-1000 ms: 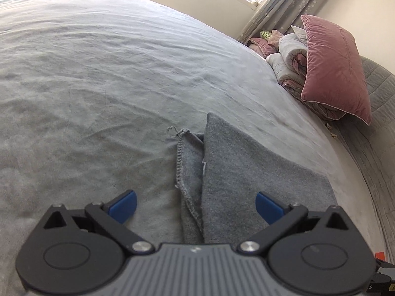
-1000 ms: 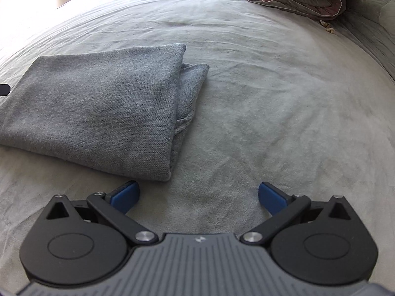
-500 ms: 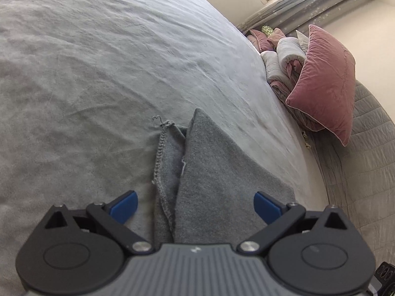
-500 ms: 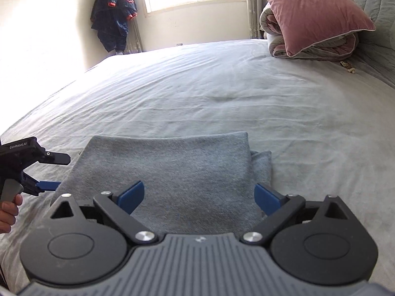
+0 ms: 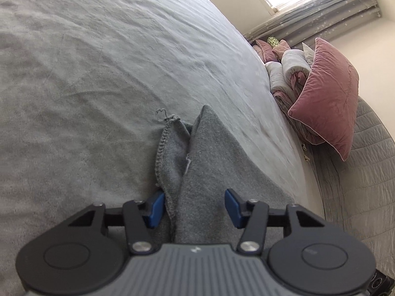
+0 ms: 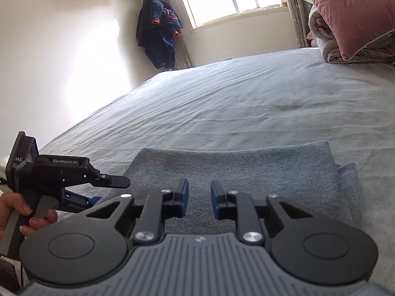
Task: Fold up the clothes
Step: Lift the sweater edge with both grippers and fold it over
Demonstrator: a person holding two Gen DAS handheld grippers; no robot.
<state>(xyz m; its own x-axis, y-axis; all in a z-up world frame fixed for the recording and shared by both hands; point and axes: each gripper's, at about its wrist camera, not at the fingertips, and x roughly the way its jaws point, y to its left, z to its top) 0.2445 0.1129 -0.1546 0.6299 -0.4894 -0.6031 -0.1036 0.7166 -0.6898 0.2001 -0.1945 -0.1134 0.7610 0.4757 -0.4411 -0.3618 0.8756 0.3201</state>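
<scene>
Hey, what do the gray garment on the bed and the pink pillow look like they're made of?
Gray garment: likely a soft knit, wool or cotton blend, matte; looped stitches and a loose thread show along its edge. Pink pillow: probably velvet, judging by its soft sheen.

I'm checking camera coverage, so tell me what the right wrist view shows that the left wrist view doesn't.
Only the right wrist view shows the left gripper from outside in the person's hand, the dark jacket hanging in the corner, and the right gripper. Only the left wrist view shows the garment's frayed edge and the quilted headboard. Both show the folded grey garment, the grey bed sheet and the pink pillow.
</scene>
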